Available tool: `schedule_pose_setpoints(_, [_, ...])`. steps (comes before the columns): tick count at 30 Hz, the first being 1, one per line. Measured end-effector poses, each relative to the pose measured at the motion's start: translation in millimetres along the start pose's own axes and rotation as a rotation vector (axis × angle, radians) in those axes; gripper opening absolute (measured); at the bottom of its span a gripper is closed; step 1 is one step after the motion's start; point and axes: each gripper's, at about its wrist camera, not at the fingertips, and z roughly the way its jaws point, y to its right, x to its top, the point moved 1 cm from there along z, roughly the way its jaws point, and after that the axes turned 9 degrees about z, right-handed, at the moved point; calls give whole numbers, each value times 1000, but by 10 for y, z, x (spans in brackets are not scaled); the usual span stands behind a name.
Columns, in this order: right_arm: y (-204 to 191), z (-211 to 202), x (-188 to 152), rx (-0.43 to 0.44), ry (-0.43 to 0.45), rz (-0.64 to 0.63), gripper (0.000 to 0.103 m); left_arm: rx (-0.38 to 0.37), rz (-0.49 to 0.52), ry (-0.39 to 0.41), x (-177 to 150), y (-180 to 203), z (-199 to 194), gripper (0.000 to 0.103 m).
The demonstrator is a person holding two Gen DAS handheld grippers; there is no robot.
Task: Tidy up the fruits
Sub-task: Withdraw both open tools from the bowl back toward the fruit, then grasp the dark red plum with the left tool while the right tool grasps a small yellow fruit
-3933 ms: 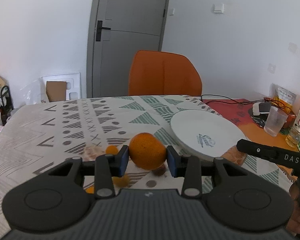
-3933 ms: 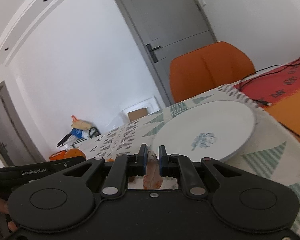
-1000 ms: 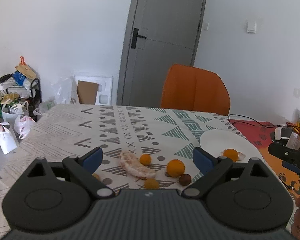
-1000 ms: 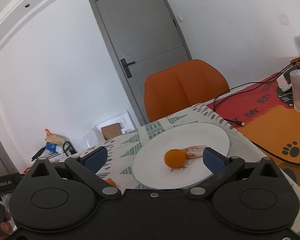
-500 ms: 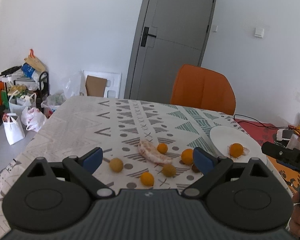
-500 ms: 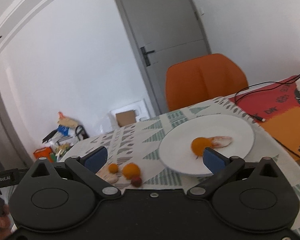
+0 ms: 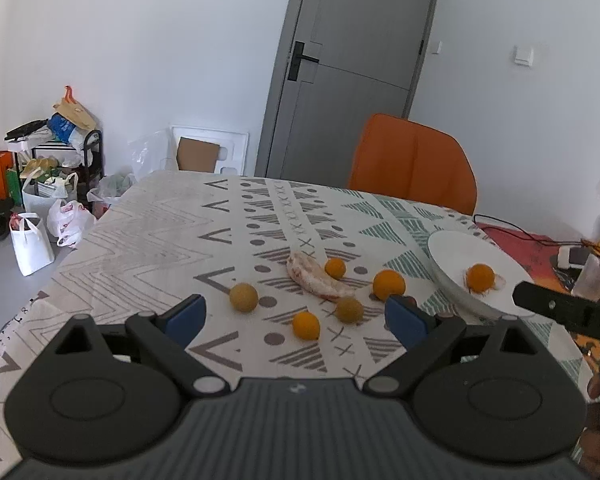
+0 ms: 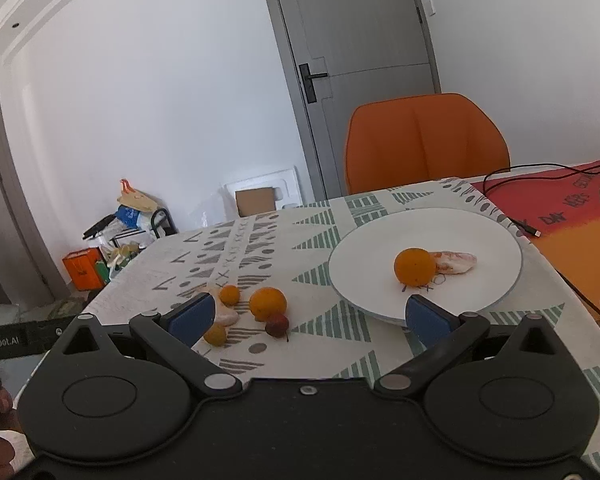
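Both hand-held grippers were spread wide and held nothing: the left hand-held gripper point(image 7: 296, 316) hung above the bench point(image 7: 148, 248) over the loose fruit, and the right hand-held gripper point(image 8: 306, 316) hung near the white plate point(image 8: 380, 248). The plate sat toward the right edge of the bench and carried an orange point(image 8: 415, 266) touching a peeled fruit segment point(image 8: 456, 261). On the patterned cloth beside the plate lay a larger peeled segment point(image 7: 318, 278), a small orange fruit point(image 7: 335, 268) touching it, a bigger orange point(image 7: 389, 284), a small dark red fruit point(image 8: 277, 325) just beside that orange, and three yellowish-orange fruits point(image 7: 243, 297) nearer the left gripper. An orange chair point(image 8: 424, 140) stood at the far edge of the bench.
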Motion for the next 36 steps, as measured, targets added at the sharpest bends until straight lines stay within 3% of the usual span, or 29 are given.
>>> schedule_pose_setpoints(10, [-66,112,-123,14,-37,-44,103,-12,-11,-16,-151,-5,93,92])
schedule_pose_setpoints(21, [-62,234,-290,33,-101,-68,103,-65,-12,-85,-342,91,268,70])
schedule_pose_setpoints(26, [-64,299,-355,36,-127,-74,103,-77,16,-100,-432,161,324,66])
schedule_pose_setpoints(28, [-76,327,-371,39,-136,-79,103,-81,31,-105,-461,176,340,58])
schedule_pose_setpoints(31, [-109,401,-393,43,-151,-90,103,-106,26,-126,-506,136,390,25])
schedule_pose_setpoints(36, [-232,517,-428,55,-174,-109,103,-103,13,-116,-502,27,393,22])
